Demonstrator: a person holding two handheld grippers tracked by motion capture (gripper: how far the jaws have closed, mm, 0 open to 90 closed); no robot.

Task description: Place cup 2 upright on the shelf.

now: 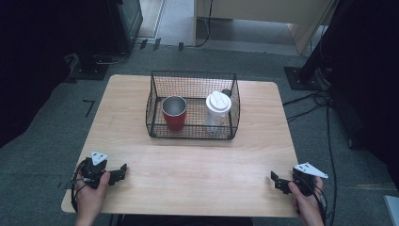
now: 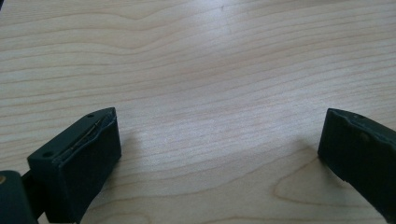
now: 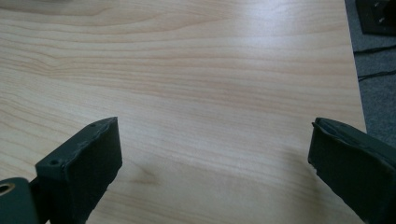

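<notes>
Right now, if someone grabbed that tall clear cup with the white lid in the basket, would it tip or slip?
The lidded cup looks tall and narrow, so probably tippy. Its clear wall seems smooth, maybe slippery. The wire basket might stop a fall.

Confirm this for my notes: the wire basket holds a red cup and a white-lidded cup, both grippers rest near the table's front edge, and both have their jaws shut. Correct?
Not quite: the jaws are open, not shut. Each gripper view shows its two black jaws wide apart over bare wood. In the high view the wire basket holds the red cup and white-lidded cup; left gripper and right gripper sit near the table's front edge.
</notes>
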